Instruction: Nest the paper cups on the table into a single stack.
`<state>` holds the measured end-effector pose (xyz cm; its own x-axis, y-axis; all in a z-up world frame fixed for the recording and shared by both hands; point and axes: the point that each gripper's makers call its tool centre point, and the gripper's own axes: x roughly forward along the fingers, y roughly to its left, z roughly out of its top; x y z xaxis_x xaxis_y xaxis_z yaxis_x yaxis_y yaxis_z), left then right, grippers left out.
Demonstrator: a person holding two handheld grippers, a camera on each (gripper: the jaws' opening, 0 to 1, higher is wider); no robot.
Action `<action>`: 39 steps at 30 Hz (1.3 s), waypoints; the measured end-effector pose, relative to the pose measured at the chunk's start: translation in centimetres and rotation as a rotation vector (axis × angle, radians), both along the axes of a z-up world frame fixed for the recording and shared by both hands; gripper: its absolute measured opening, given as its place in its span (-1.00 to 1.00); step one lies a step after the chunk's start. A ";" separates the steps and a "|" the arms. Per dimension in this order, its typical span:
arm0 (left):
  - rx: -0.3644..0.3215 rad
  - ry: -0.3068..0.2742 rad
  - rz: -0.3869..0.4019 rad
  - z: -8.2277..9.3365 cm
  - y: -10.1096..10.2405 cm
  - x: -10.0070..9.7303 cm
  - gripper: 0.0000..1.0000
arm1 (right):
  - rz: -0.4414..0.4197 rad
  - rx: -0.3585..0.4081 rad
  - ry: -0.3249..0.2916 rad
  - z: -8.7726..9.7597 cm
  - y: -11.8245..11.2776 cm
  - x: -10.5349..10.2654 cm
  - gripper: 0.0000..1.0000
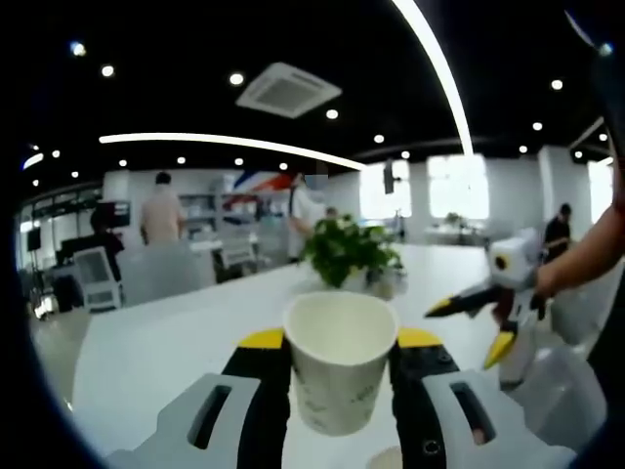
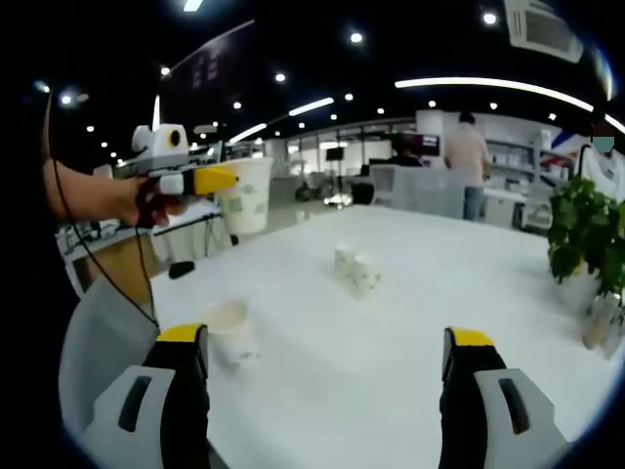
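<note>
My left gripper is shut on a white paper cup with a faint green print, held upright above the white table. In the right gripper view that same cup hangs at the upper left in the left gripper. My right gripper is open over the table with nothing between its jaws. One loose cup stands just beyond its left jaw. Two more cups stand close together farther out. The right gripper also shows at the right of the left gripper view, open.
A potted green plant stands on the table behind the held cup, and shows again as the plant at the right edge. Chairs, desks and several people fill the office beyond the table. A person's forearm holds the right gripper.
</note>
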<state>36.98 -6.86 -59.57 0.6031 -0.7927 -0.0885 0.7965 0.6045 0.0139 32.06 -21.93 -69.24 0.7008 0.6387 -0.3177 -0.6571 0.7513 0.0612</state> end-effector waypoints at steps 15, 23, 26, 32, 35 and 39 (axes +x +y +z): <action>-0.029 0.011 0.002 -0.2 -0.6 -2.7 -0.24 | 0.007 0.000 -0.002 0.1 0.1 -0.4 0.97; -0.032 0.022 -0.001 -0.9 -0.9 -4.1 -0.25 | 0.014 0.002 0.002 -0.2 0.4 -0.4 0.97; -0.035 0.022 -0.001 -0.9 -1.0 -4.4 -0.24 | 0.014 0.003 0.003 -0.2 0.4 -0.4 0.97; -0.053 0.050 0.013 -1.7 -0.7 -4.7 -0.24 | 0.014 0.005 0.007 -0.4 0.5 -0.4 0.97; -0.056 0.054 0.016 -1.9 -0.7 -4.8 -0.23 | 0.013 0.006 0.009 -0.4 0.5 -0.4 0.97; -0.056 0.048 0.014 -1.9 -0.8 -5.0 -0.24 | 0.011 0.006 0.011 -0.5 0.4 -0.3 0.97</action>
<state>31.99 -7.65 -61.45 0.6106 -0.7885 -0.0737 0.7867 0.6146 -0.0583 31.76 -21.54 -69.73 0.6899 0.6484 -0.3218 -0.6647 0.7435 0.0732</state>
